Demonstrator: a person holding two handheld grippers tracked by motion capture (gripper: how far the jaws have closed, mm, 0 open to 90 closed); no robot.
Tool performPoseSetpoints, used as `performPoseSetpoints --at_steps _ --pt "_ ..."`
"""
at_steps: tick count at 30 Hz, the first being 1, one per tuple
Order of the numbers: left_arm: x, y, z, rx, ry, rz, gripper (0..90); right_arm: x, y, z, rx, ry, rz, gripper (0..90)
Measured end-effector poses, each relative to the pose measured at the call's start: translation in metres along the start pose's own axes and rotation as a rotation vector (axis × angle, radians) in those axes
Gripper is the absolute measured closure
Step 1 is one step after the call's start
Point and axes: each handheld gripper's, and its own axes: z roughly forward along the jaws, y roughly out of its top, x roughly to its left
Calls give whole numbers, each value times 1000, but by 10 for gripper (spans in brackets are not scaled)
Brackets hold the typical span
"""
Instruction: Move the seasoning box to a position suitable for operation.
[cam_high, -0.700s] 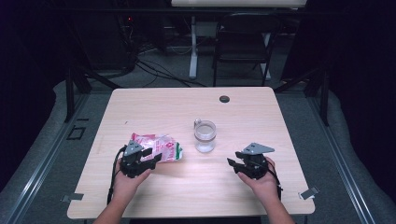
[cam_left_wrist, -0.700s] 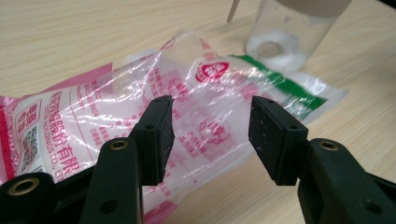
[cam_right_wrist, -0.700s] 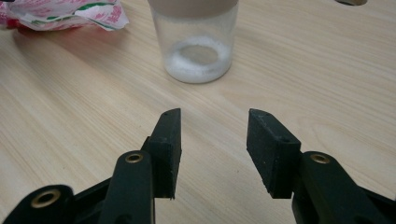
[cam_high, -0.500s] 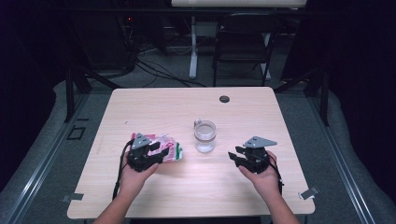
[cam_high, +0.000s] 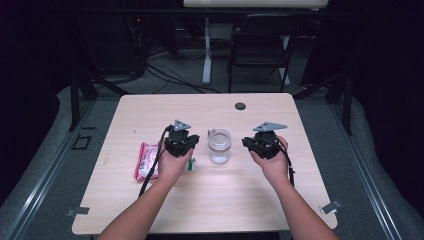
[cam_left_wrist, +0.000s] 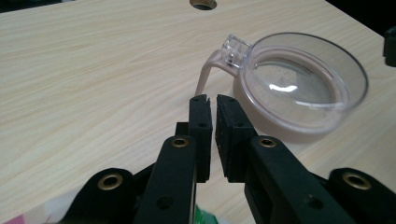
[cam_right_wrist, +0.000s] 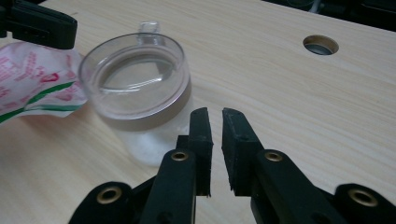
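Observation:
A clear jar (cam_high: 220, 146) with a see-through lid and a tan band stands at the table's middle. My left gripper (cam_high: 191, 141) sits just left of it, and my right gripper (cam_high: 250, 142) just right of it. In the left gripper view the gripper (cam_left_wrist: 214, 100) has its pads nearly touching with nothing between them, and the jar (cam_left_wrist: 303, 88) lies ahead to the right. The right gripper (cam_right_wrist: 215, 114) looks the same, a slim gap and nothing held, with the jar (cam_right_wrist: 135, 84) ahead to the left. A pink and white packet (cam_high: 147, 160) lies partly under my left hand.
The wooden table (cam_high: 150, 115) has a round cable hole (cam_high: 240, 106) near its far edge. Behind the table stand a dark folding chair (cam_high: 260, 50) and a white stand (cam_high: 206, 50). The packet (cam_right_wrist: 32, 79) lies beyond the jar in the right gripper view.
Both hands have moved away from the person, toward the jar. My left gripper has shifted right, off the packet's left part, and the right one has come in slightly leftward.

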Motion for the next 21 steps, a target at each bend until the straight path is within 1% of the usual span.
performPoseSetpoints --at_steps 1,2,3,4,5,7,9,10,11,14,17,20,21 --pt "-1 4 6 16 3 1 858 -1 2 5 4 -3 2 842" --pt "-1 6 11 21 1 -8 863 -2 3 8 13 -1 5 849" --pt "-1 7 13 28 0 -5 867 -3 5 14 16 2 7 859" --pt "-2 8 17 25 1 -12 871 -3 6 17 12 7 14 867" --pt "-2 8 19 33 -6 -14 880 -4 7 23 16 18 29 869" --pt "-4 6 24 46 -7 -29 886 -4 9 31 22 23 35 884" --pt "-6 5 27 65 -12 -22 892 -3 11 37 33 18 24 893" --pt "-8 4 28 64 -12 -13 893 -1 11 40 30 12 22 898" --pt "-8 4 29 68 -16 -8 894 -1 13 43 42 4 9 900" --pt "-11 4 30 68 -17 -9 894 0 13 48 42 10 21 900" --pt "-10 5 33 70 -16 -25 894 2 13 52 38 20 31 900" --pt "-11 5 36 73 -25 -31 897 6 13 54 43 32 15 900" --pt "-11 5 36 74 -24 -28 898 7 13 54 45 25 7 900"
